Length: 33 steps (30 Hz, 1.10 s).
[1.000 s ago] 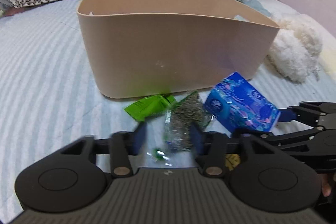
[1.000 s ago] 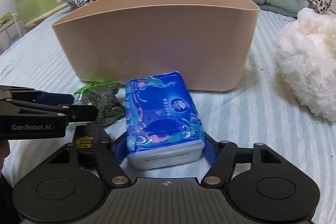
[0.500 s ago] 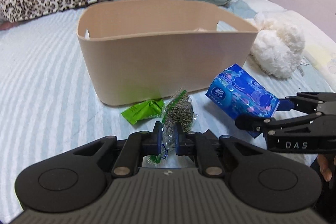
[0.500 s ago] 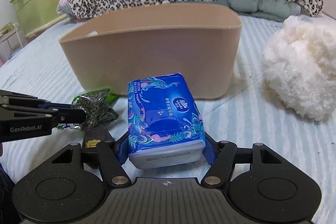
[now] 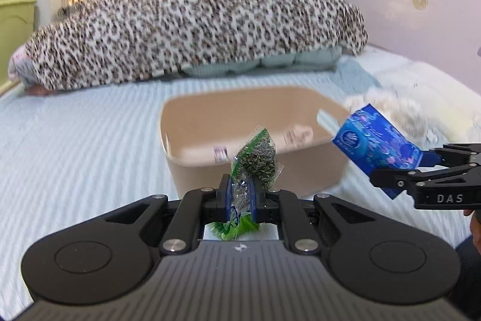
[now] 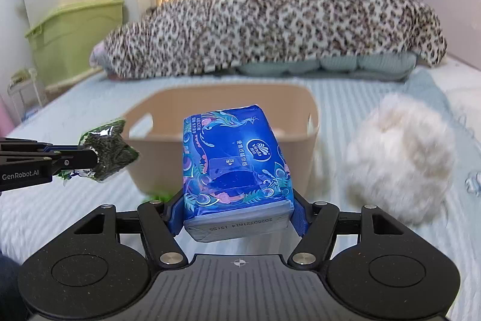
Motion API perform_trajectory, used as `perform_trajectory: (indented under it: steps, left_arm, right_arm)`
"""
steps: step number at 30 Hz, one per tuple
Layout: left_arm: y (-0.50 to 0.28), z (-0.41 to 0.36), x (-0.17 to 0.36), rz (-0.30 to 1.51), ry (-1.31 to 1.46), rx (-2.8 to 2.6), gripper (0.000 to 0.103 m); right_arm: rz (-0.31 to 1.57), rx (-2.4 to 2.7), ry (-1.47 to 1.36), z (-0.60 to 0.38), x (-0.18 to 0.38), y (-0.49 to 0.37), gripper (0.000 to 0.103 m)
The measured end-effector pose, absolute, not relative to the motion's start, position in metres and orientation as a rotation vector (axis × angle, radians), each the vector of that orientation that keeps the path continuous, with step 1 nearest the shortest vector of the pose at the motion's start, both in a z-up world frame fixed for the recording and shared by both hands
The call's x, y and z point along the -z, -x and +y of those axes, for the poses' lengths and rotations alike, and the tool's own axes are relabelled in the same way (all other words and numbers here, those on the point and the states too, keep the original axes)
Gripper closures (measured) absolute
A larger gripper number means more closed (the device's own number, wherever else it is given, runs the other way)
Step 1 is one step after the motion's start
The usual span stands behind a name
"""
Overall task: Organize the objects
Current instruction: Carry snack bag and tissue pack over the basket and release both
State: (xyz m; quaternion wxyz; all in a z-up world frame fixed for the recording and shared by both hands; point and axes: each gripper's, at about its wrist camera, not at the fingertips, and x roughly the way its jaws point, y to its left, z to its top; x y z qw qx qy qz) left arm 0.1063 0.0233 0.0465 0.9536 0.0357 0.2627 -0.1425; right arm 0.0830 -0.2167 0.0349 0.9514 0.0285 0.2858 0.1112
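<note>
My left gripper is shut on a clear packet of dark seeds and holds it in the air in front of the beige bin. The left gripper and its packet also show at the left of the right wrist view. My right gripper is shut on a blue tissue pack, lifted in front of the bin. The right gripper and the tissue pack show at the right of the left wrist view. A green wrapper lies on the bed by the bin's base.
The bin stands on a blue striped bedspread and holds a few small items. A white fluffy toy lies right of the bin. A leopard-print blanket lies behind it. Green and white storage boxes stand at the far left.
Both grippers have risen well above the bed with their loads, so the bin's inside now shows. The seed packet has left the bed; the green wrapper stays below.
</note>
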Motion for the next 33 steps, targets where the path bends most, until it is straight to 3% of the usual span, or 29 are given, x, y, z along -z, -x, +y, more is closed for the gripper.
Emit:
perform_trajectory:
  steps: [8,15,29,32,33]
  left_arm:
    - [-0.147,0.012,-0.073,0.469,-0.092,0.252,0.09]
    - [-0.197,-0.009,-0.062,0.486,-0.138,0.221,0.09]
    - [-0.272,-0.023,0.005,0.748,-0.124,0.126,0.088]
    - [-0.266,-0.021,0.007,0.743,-0.136,0.129,0.079]
    - [-0.262,-0.021,0.006,0.735,-0.134,0.133,0.063]
  right_arm:
    - [0.486,-0.193,-0.08,-0.223,-0.062,-0.111,0.039]
    - [0.465,-0.158,-0.097,-0.221,-0.063,-0.151,0.039]
    - [0.612,-0.127,-0.087,-0.202,-0.022,-0.218,0.039]
    - [0.647,-0.124,-0.06,-0.2,-0.014,-0.221,0.038]
    - [0.655,-0.124,-0.058,-0.199,-0.012,-0.219,0.035]
